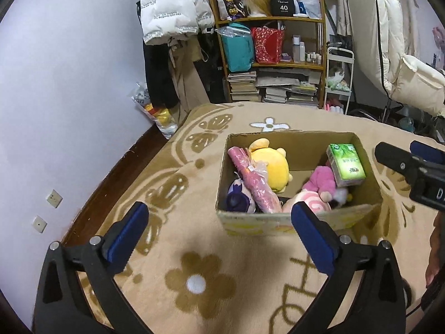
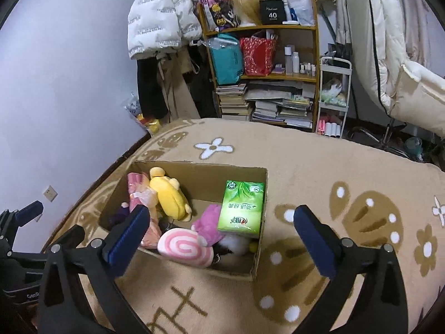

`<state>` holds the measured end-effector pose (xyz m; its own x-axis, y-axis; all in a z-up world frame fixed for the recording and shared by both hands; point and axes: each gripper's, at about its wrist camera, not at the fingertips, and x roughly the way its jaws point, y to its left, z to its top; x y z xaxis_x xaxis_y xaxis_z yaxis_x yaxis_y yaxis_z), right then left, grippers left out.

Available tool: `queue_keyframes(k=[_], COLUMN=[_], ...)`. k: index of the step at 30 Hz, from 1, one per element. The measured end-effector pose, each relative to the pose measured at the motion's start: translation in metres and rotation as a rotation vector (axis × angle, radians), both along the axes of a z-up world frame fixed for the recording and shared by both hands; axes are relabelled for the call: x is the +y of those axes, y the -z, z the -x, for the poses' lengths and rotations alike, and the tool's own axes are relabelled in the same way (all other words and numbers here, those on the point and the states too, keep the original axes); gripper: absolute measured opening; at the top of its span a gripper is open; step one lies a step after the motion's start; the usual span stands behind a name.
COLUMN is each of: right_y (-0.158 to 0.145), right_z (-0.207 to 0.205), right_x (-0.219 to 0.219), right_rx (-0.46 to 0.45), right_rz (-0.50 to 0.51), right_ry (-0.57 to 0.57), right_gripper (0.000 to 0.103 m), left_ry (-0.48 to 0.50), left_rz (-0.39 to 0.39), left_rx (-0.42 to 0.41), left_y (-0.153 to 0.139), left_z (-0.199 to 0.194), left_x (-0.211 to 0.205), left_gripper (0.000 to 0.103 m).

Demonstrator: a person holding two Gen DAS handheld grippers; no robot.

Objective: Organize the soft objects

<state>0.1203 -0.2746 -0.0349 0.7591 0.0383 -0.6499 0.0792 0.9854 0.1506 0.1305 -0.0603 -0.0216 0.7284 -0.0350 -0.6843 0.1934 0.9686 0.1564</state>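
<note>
Two handheld grippers hover over a tan, flower-patterned blanket, the left gripper and the right gripper each with blue-padded fingers spread wide and nothing between them. Just beyond them an open cardboard box sits on the blanket, holding soft things: a yellow plush toy, a pink wrapped bundle, a dark purple plush, a pink-and-white swirl plush, a pink plush and a green tissue pack leaning upright against the right-hand wall. Behind the bed, a wooden shelf crowded with books and bags stands against the wall beside hanging coats.
</note>
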Motion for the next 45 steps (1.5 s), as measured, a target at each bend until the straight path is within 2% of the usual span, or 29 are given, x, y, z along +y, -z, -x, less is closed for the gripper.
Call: queue_keyframes(k=[12, 15, 24, 31, 45], right_y=[-0.033, -0.035, -0.031, -0.025, -0.005], right_z=[0.061, 0.071, 0.103, 0.120, 0.113], right_x=[-0.003, -0.003, -0.004, -0.008, -0.018], right_rx=[-0.059, -0.065, -0.078, -0.087, -0.030], right_rz=[0.003, 0.010, 0.012, 0.007, -0.037], right_ry=[0.009, 0.017, 0.030, 0.035, 0.061], right_gripper=[0.103, 0.103, 0.103, 0.103, 0.103], left_ry=[0.009, -0.026, -0.024, -0.018, -0.008], left_rz=[-0.001, 0.020, 0.019, 0.006, -0.022], left_rx=[-0.054, -0.088, -0.130, -0.143, -0.113], left_y=[-0.028, -0.034, -0.042, -0.042, -0.027], left_z=[0.066, 0.079, 0.106, 0.115, 0.101], left_x=[0.013, 0.021, 0.026, 0.030, 0.025], left_gripper=[0.101, 0.101, 0.101, 0.101, 0.101])
